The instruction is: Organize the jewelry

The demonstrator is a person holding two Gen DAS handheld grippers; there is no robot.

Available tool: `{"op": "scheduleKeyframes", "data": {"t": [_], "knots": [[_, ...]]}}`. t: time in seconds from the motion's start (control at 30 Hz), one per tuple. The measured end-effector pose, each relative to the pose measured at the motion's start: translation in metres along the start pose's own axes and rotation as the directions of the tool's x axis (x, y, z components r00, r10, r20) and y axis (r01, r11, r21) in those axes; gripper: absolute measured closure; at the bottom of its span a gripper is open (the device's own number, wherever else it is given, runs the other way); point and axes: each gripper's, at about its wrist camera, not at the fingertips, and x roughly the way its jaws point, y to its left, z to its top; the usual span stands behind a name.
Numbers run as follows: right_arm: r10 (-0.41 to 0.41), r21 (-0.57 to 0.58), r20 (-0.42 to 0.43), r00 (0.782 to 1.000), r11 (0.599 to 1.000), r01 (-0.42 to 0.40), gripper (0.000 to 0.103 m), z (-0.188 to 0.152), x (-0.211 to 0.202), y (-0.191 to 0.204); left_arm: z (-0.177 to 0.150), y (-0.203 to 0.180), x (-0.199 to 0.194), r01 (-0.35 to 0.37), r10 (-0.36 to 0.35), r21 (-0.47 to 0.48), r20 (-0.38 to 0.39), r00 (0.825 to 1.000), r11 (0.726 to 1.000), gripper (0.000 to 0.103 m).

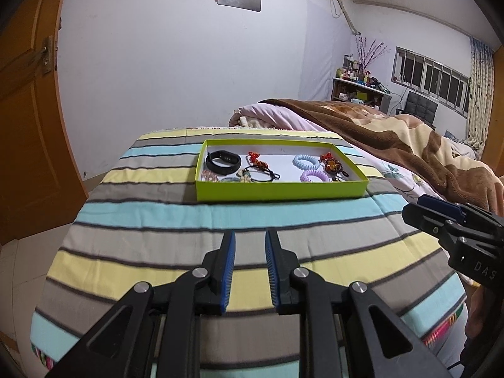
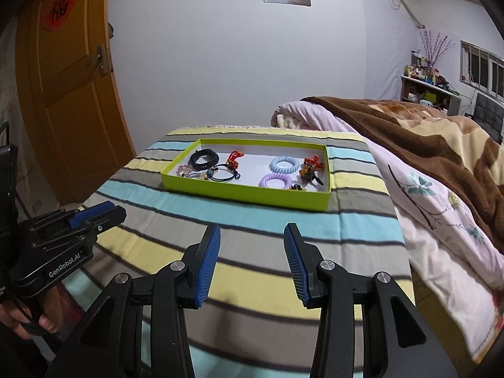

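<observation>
A lime-green tray [image 1: 280,190] [image 2: 245,197] lies at the far side of the striped cloth. In it are a black wristband [image 1: 220,160] [image 2: 204,159], a red knotted ornament [image 1: 256,159], a black cord hair tie [image 1: 261,173], a blue coil hair tie [image 1: 306,161] [image 2: 284,164], a purple coil hair tie [image 1: 313,176] [image 2: 276,181] and a brown beaded charm [image 1: 332,163]. My left gripper [image 1: 250,234] [image 2: 104,212] hovers well short of the tray, open and empty. My right gripper [image 2: 252,228] [image 1: 409,212] hangs beside it, open wide with nothing between its fingers.
The striped cloth [image 1: 189,220] covers a small table that drops off at the left and near edges. A bed with a brown blanket [image 2: 441,132] presses against its right side. An orange door [image 2: 72,94] stands at the left. A hand [image 2: 28,318] holds the left gripper.
</observation>
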Motion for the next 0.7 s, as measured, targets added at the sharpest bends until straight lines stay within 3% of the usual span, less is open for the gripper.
{"op": "scheduleKeyframes", "data": {"t": [0.3,0.7], "knots": [[-0.01,-0.005,-0.009,1.0,1.0,0.01,0.06,-0.023,-0.016,0.007,-0.016,-0.002,-0.018,-0.013,0.013,-0.02,0.017,1.0,1.0,0.083],[-0.013,-0.011,0.0,1.0,1.0,0.013,0.06,-0.028,-0.023,0.009,-0.02,-0.007,-0.025,-0.018,0.019,-0.016,0.031,0.999,1.0,0.083]]}}
